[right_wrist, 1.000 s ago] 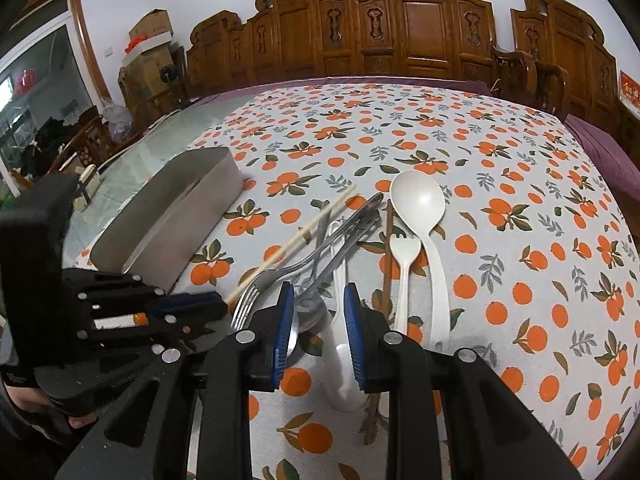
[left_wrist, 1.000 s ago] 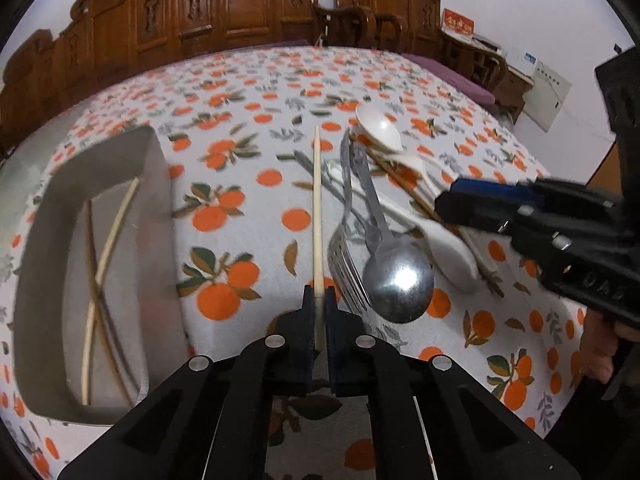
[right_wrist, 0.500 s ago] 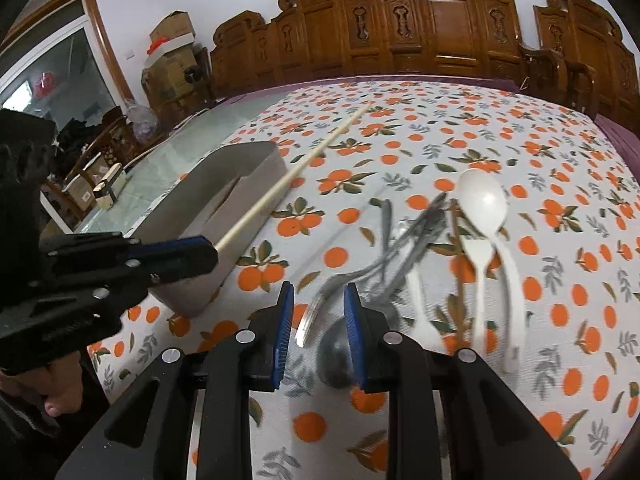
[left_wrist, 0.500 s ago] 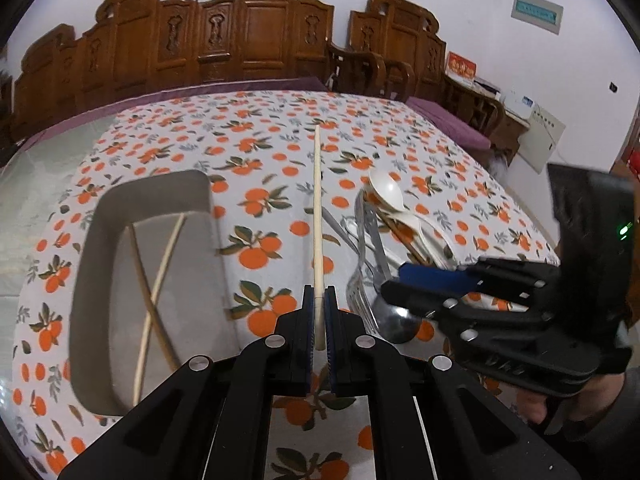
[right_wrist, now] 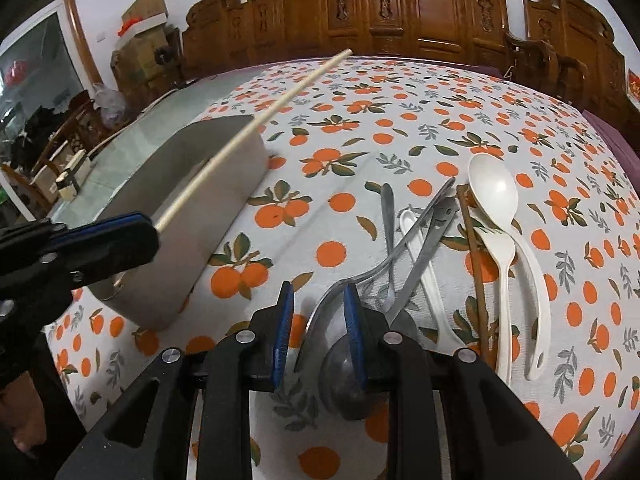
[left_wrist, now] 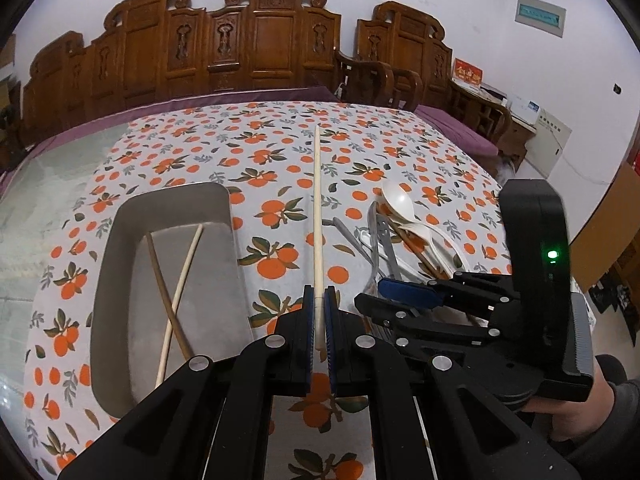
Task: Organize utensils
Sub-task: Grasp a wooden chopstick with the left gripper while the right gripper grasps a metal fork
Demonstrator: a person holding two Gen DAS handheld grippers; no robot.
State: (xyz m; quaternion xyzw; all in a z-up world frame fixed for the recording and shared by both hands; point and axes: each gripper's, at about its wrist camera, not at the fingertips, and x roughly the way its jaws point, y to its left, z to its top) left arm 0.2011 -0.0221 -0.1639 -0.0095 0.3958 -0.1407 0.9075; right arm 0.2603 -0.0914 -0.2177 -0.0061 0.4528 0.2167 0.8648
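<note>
Lifted clear of the pile since a second ago, one pale chopstick [left_wrist: 317, 216] now hangs in the air, clamped near its thick end by the left gripper [left_wrist: 319, 322], whose two blue-padded fingers press flat against it; a second ago it lay on the cloth among the other utensils. It points straight ahead over the orange-patterned tablecloth [left_wrist: 280, 168], just right of a grey rectangular tray [left_wrist: 120, 224]. Two chopsticks lie crossed in that tray: one pale [left_wrist: 182, 280] and one dark brown [left_wrist: 162, 280]. To the right of the raised chopstick sits the remaining heap of utensils, with the right gripper [left_wrist: 384, 300] hovering low over its near end. From the right wrist camera, the right gripper [right_wrist: 318, 320] has its two fingers set a moderate gap apart with nothing between them, poised above the bowl of one metal spoon [right_wrist: 346, 376] and the head of one metal fork [right_wrist: 320, 320]. A second, slimmer metal handle [right_wrist: 387, 216] lies among them; what is at its end cannot be made out. Three white plastic pieces are there too: one large spoon [right_wrist: 494, 196], one fork [right_wrist: 498, 248] lying against it, and one smaller spoon [right_wrist: 420, 256] partly under the metal pieces. One dark brown chopstick [right_wrist: 474, 256] lies beside the white fork. Carved wooden chairs [right_wrist: 400, 4] line the far side of the table.
</note>
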